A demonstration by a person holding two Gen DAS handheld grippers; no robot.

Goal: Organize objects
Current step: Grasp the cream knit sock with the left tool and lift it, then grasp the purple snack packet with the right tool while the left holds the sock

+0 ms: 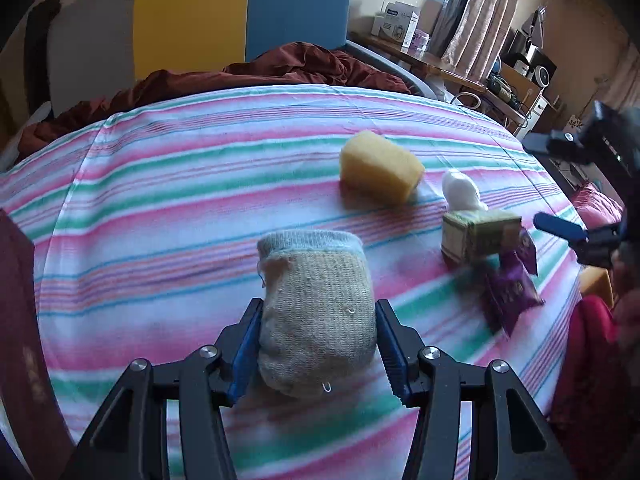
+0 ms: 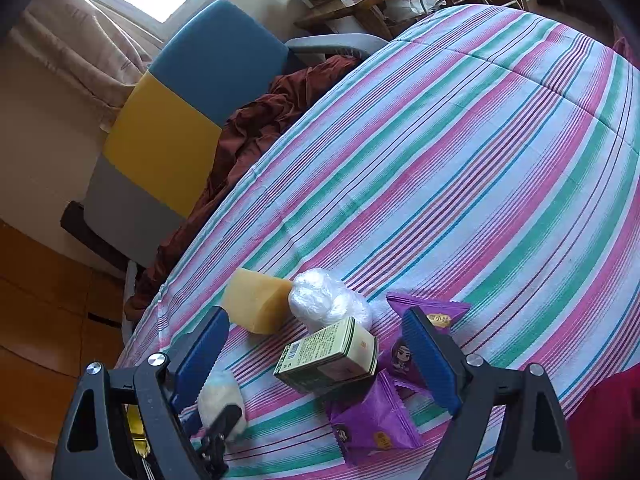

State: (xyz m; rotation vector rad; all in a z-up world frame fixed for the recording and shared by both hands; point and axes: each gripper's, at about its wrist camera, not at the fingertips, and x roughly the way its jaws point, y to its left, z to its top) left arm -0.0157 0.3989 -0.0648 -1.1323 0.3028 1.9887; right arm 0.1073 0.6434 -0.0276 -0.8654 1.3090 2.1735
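My left gripper [image 1: 318, 344] is shut on a beige knitted sock bundle [image 1: 316, 304], just above the striped bedspread [image 1: 160, 184]. The bundle also shows in the right wrist view [image 2: 220, 400], held by the left gripper's fingers. Ahead and to the right lie a yellow sponge [image 1: 380, 168], a white plastic-wrapped roll [image 1: 462, 190], a green box [image 1: 480, 236] and purple snack packets [image 1: 512, 288]. My right gripper [image 2: 316, 360] is open, its jaws wide, hovering over the green box [image 2: 330, 356], with the purple packets [image 2: 372, 424], the sponge [image 2: 256, 300] and the roll [image 2: 326, 300] close by.
A blue, yellow and grey headboard [image 1: 248, 12] and a dark red crumpled blanket [image 1: 256, 76] lie at the bed's far end. A wooden desk with boxes [image 1: 400, 24] stands beyond. A dark red object [image 1: 20, 320] is at the left edge, red fabric [image 1: 588, 360] at the right.
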